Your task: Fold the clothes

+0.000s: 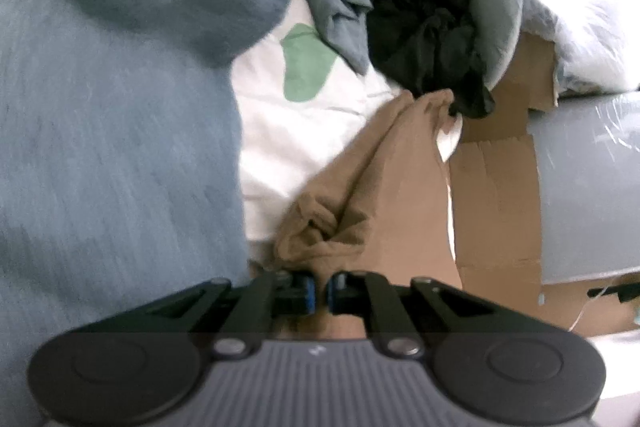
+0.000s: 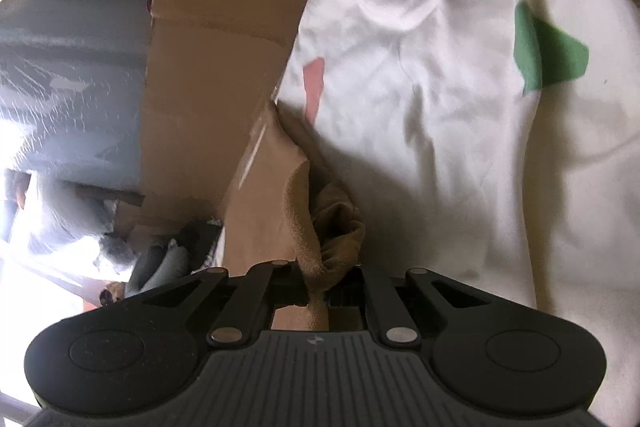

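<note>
A tan garment [image 1: 384, 183] hangs stretched between my two grippers above a white bed sheet [image 1: 296, 131]. My left gripper [image 1: 321, 293] is shut on one bunched end of it. In the right wrist view my right gripper [image 2: 318, 291] is shut on the other end of the tan garment [image 2: 288, 195], which rises folded from the jaws. The sheet [image 2: 440, 131] lies to the right below it, with green and pink patches.
A pile of grey, black and blue clothes [image 1: 424, 35] lies at the far side. A large blue-grey fabric [image 1: 112, 131] fills the left. Flattened cardboard [image 1: 496, 195] and a grey plastic-wrapped block [image 1: 588, 179] sit right; cardboard also shows in the right wrist view [image 2: 208, 75].
</note>
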`<state>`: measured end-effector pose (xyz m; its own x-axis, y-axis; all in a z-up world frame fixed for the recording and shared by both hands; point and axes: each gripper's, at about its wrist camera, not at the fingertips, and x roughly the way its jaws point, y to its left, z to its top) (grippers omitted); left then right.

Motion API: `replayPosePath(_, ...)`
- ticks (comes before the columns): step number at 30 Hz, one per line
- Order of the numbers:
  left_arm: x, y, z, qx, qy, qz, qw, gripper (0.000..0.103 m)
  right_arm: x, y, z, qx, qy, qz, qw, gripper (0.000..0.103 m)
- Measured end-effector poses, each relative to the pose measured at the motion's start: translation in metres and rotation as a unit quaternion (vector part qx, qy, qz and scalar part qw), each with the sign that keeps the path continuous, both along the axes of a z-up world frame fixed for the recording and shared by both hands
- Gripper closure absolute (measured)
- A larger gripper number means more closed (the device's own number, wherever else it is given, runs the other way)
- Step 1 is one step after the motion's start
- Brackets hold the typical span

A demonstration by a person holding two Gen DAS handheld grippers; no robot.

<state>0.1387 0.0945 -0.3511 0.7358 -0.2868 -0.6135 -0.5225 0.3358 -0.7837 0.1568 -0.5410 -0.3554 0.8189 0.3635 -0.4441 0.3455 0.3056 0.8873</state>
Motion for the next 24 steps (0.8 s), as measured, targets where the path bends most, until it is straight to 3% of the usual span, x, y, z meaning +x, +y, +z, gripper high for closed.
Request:
replayPosePath(10, -0.018, -0.020, 0.000, -0.018, 0.005, -0.028, 0.9994, 0.098, -0.033, -0.022, 0.005, 0.011, 0.002, -0.033, 0.999, 0.100)
replayPosePath(24, -0.075, -0.023, 0.006, -0.032, 0.005, -0.049, 0.9983, 0.098, -0.129, -0.033, 0.002, 0.015, 0.030, -0.048, 0.998, 0.100)
